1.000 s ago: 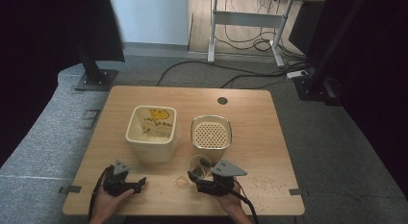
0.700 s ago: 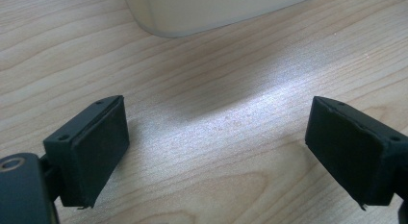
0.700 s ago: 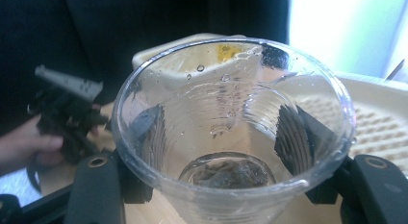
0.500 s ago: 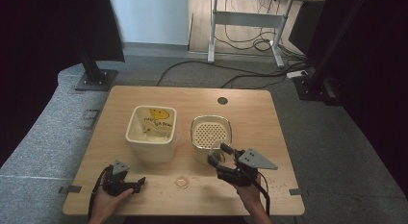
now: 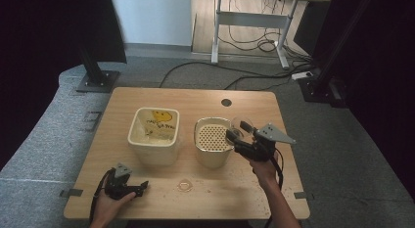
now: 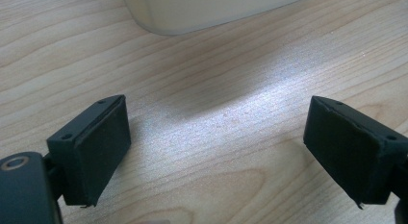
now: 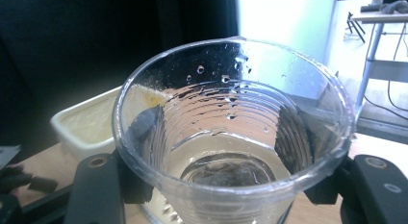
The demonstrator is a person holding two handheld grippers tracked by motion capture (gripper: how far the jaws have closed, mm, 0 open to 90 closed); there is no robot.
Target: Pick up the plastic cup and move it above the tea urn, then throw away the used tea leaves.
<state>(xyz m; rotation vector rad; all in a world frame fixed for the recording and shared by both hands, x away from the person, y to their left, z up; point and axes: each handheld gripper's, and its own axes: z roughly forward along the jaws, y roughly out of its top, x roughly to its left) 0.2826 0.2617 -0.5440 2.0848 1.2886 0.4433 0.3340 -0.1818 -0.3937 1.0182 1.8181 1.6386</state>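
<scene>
The right gripper (image 5: 238,133) is clamped on the clear cup (image 5: 242,126), lifted at the strainer pot's (image 5: 212,148) three o'clock, likely for pouring, while the left gripper (image 5: 142,186) rests jaws apart.

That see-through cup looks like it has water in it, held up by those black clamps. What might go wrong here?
The clear cup is thin, ridged and wet, so the right gripper might squash it or let it slip. It hangs beside the perforated container, so a sudden tilt may splash onto the table, where a small wet ring already sits.
</scene>
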